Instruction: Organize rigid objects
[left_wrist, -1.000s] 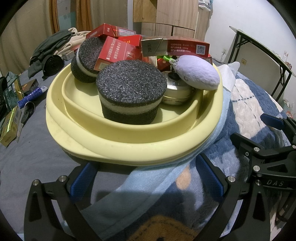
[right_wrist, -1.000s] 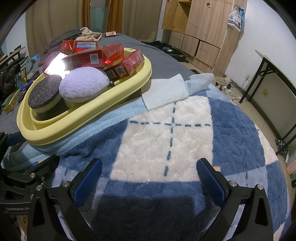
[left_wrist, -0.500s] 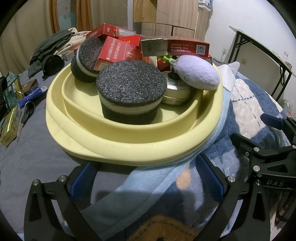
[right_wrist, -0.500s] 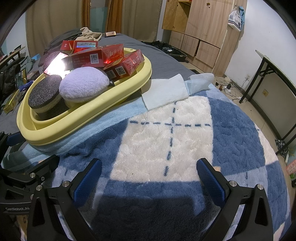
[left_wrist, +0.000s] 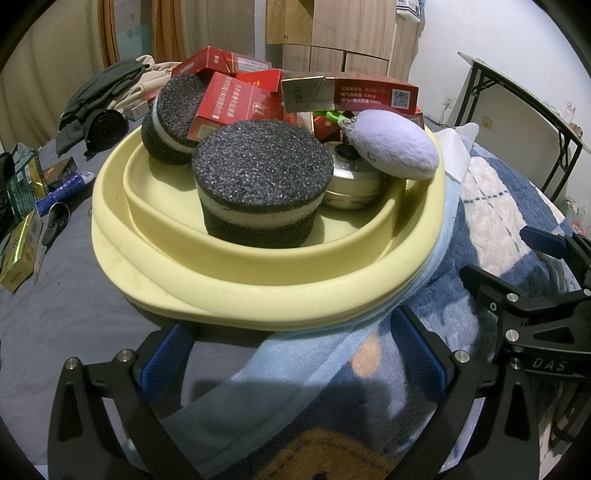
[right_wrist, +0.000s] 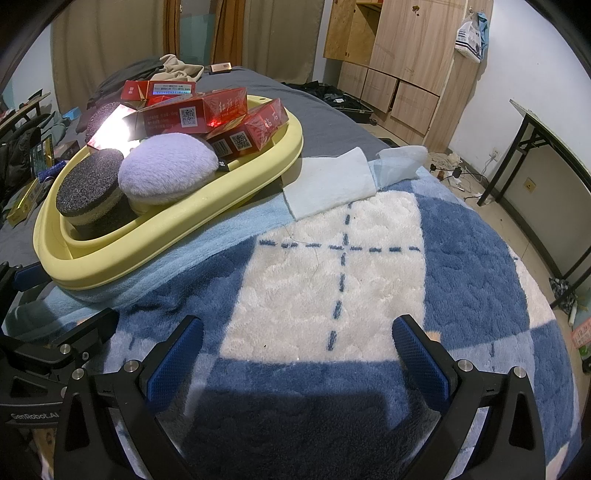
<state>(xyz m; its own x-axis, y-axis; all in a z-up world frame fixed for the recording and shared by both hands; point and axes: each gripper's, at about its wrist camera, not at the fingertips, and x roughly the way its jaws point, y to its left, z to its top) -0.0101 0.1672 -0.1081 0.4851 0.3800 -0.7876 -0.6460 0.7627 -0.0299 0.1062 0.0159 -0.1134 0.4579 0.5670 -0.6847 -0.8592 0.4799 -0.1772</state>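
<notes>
A pale yellow basin (left_wrist: 258, 291) (right_wrist: 147, 240) rests on a blue and white blanket (right_wrist: 332, 266). It holds two black foam cylinders (left_wrist: 258, 184) (right_wrist: 90, 190), several red cartons (left_wrist: 351, 96) (right_wrist: 192, 114), a lilac plush pad (left_wrist: 395, 144) (right_wrist: 166, 173) and a round metal tin (left_wrist: 352, 184). My left gripper (left_wrist: 291, 354) stands open just in front of the basin's near rim, nothing between its fingers. My right gripper (right_wrist: 295, 354) is open over bare blanket, to the right of the basin.
Green and gold boxes (left_wrist: 18, 236), a blue tube (left_wrist: 62, 188) and dark clothes (left_wrist: 99, 96) lie on the grey sheet left of the basin. Folded light cloths (right_wrist: 332, 181) sit beyond it. A black-framed table (right_wrist: 546, 155) and wooden cabinets (right_wrist: 399, 55) stand at right.
</notes>
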